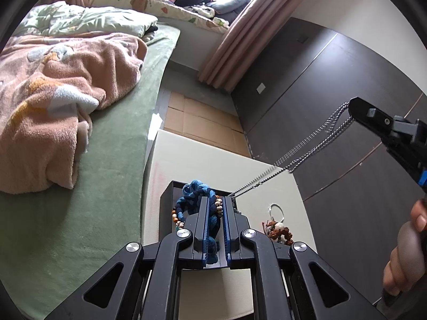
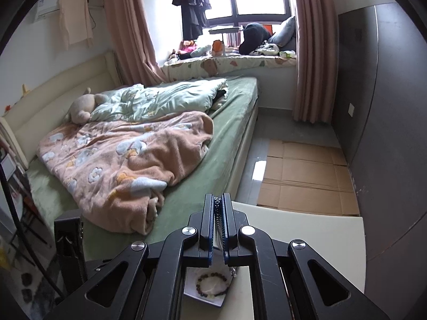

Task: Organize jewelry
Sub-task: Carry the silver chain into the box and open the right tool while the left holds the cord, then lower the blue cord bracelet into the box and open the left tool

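Note:
In the left wrist view my left gripper (image 1: pixel 215 200) is shut on a blue knotted cord (image 1: pixel 194 189) strung with orange and white beads, just above a dark box (image 1: pixel 166 200) on the cream table (image 1: pixel 186 157). A silver chain (image 1: pixel 301 154) runs taut from beside that box up to my right gripper (image 1: pixel 352 108) at the upper right, which is shut on it. In the right wrist view the chain (image 2: pixel 219 221) is pinched between the right gripper's (image 2: pixel 218 197) pads. Below it, a dark bead bracelet (image 2: pixel 212 284) lies on a white tray (image 2: pixel 192 293).
A keyring with a brown charm (image 1: pixel 277 230) lies on the table right of the box. The bed (image 1: pixel 106 186) with a pink blanket borders the table's left. Cardboard (image 1: pixel 202 120) covers the floor beyond, and a dark wardrobe (image 1: pixel 333 80) stands on the right. A black stand (image 2: pixel 69 240) rises at left.

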Tool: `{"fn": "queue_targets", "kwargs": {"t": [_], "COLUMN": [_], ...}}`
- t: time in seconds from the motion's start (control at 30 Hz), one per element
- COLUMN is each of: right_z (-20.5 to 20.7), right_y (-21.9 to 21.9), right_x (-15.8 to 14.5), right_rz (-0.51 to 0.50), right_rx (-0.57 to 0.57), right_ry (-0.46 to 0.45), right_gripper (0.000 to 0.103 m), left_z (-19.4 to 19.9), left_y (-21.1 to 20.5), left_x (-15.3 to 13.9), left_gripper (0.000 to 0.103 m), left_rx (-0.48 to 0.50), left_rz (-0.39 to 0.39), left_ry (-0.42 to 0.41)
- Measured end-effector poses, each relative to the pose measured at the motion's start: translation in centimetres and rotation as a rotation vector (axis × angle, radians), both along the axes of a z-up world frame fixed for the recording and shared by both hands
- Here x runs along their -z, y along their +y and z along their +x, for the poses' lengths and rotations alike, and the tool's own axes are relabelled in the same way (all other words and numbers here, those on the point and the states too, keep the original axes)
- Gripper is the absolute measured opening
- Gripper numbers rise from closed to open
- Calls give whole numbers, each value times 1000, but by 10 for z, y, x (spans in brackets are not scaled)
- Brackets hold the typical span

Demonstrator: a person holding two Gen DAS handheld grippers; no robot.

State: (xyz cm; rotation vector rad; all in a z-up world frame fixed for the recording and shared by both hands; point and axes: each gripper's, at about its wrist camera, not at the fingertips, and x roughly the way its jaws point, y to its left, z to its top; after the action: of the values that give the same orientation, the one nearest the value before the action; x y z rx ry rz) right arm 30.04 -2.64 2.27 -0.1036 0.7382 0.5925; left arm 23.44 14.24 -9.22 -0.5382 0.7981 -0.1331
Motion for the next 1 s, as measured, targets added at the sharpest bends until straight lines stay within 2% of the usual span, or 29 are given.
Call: {"fn": "queue_targets", "kwargs": {"t": [0.27,0.57,0.7,0.73,0.77,0.8,0.83,0.87,1.0], "right_z": [8,25,32,34,35,35,35,33,29], "right_y": [4,5,0,-2,-2,-4,-5,-10,-32], "right_x": [40,113,133,137,139,140,140,138,129], "right_rz": [-21,-43,2,6,15,35,52,66,71], "right_rx": [-7,8,14,14,8,-1,-5,0,45], "right_ry": [72,229,313,337,358,374,377,365,336], "right_gripper": [6,6,7,11,26,37,54,58,58], "left_z": [0,1,4,5,6,7,8,10,16], "left_y": [0,2,2,2,2,2,1,0,-8], "left_x": [8,18,18,18,18,18,18,18,20], "left_gripper": [9,9,9,9,9,9,9,9,9], "left_rx": [-1,-10,-6,-7,-6,-5,-4,-2,11], "left_rz": [-2,0,5,4,-1,-3,-3,-2,9], "left_ry": [10,34,36,36,34,33,31,31,41]}}
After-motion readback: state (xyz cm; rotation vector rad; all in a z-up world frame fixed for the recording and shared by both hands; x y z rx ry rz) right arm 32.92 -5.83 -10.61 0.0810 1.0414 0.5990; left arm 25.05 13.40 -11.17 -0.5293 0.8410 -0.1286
